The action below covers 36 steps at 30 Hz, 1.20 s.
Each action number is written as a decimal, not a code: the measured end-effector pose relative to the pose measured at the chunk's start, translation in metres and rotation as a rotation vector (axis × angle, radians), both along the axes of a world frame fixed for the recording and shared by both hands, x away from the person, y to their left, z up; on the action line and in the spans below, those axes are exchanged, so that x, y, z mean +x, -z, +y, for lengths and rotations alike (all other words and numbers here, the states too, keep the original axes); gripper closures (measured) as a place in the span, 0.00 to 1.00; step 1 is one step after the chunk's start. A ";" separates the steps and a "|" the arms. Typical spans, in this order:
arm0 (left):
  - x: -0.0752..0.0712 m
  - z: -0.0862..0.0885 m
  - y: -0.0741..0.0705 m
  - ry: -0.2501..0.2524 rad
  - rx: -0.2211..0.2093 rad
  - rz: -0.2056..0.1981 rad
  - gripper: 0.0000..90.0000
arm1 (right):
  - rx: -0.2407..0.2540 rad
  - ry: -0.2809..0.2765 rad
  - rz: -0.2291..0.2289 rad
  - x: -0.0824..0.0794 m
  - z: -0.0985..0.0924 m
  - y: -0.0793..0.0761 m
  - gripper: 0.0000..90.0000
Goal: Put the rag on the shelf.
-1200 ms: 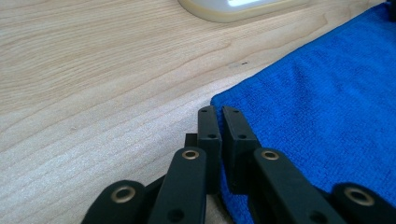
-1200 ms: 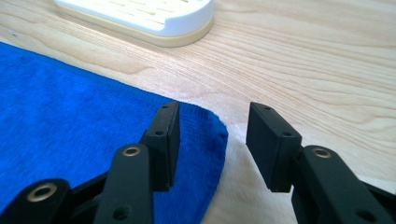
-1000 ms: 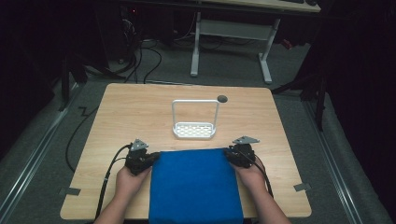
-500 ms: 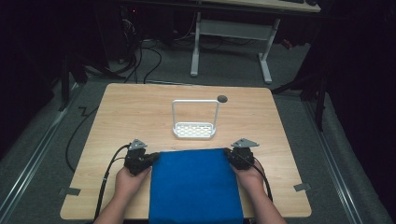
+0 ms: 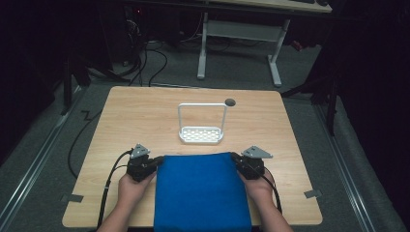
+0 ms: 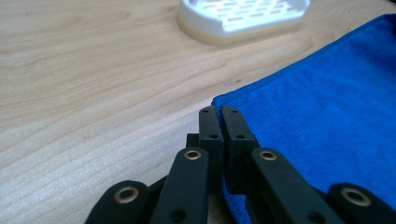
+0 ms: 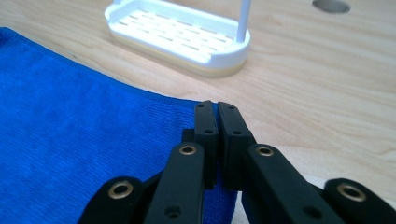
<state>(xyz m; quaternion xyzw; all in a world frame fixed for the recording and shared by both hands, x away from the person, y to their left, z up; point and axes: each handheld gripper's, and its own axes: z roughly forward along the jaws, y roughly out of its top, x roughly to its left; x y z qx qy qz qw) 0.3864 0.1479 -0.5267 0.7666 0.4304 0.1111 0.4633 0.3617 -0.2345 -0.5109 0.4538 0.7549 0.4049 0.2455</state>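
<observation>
- The blue microfibre cloth lay flat on the pale wooden table, its near end hanging over the table's near edge.
- The left gripper pinched the cloth's far-left corner, jaws pressed together.
- The right gripper pinched its far-right corner likewise.
- The white slotted plastic rack stood just beyond the cloth's far edge, about equally near both hands.

Cloth: on the table, at its near middle, running off the near edge.
Rack: just beyond the cloth's far edge.
Table hole: far right of the rack.
Left gripper: cloth's far left corner.
Right gripper: cloth's far right corner.
</observation>
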 end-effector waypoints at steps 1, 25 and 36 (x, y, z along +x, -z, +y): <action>-0.002 0.000 -0.003 -0.004 -0.005 -0.013 0.98 | 0.004 0.000 -0.014 -0.001 0.000 -0.002 0.98; -0.028 0.000 -0.054 -0.028 -0.099 -0.217 0.98 | 0.132 0.004 -0.202 -0.028 -0.009 -0.050 0.98; -0.020 0.007 -0.082 -0.048 -0.136 -0.253 0.98 | 0.139 -0.003 -0.276 -0.028 -0.004 -0.078 0.98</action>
